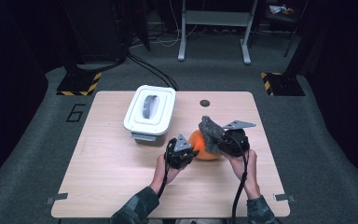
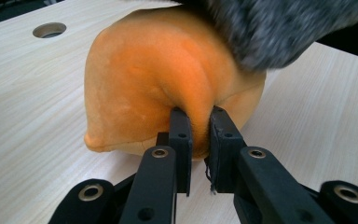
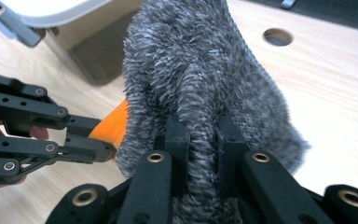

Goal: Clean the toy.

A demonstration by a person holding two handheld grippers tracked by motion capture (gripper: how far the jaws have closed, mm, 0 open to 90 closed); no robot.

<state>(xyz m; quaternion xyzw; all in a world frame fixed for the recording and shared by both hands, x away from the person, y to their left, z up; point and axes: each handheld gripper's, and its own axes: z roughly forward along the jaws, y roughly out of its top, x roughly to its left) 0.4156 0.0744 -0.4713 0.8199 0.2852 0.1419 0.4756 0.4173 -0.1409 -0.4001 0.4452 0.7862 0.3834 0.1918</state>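
Orange plush (image 1: pixel 204 148) on its side, pinched by left gripper (image 1: pixel 185 152); right gripper (image 1: pixel 230 142) clamped on upright grey furry piece (image 1: pixel 210 130).

The worktop (image 1: pixel 107 182) is pale wood grain with a round hole (image 1: pixel 205 103) near its far edge. A white lidded box (image 1: pixel 150 112) sits on its far left part. An orange plush (image 1: pixel 204 146) rests on the wood near the middle, right of the box and nearer the front.

Left hand-held gripper (image 1: pixel 192 154) and right hand-held gripper (image 1: pixel 220 140) both clamped shut.
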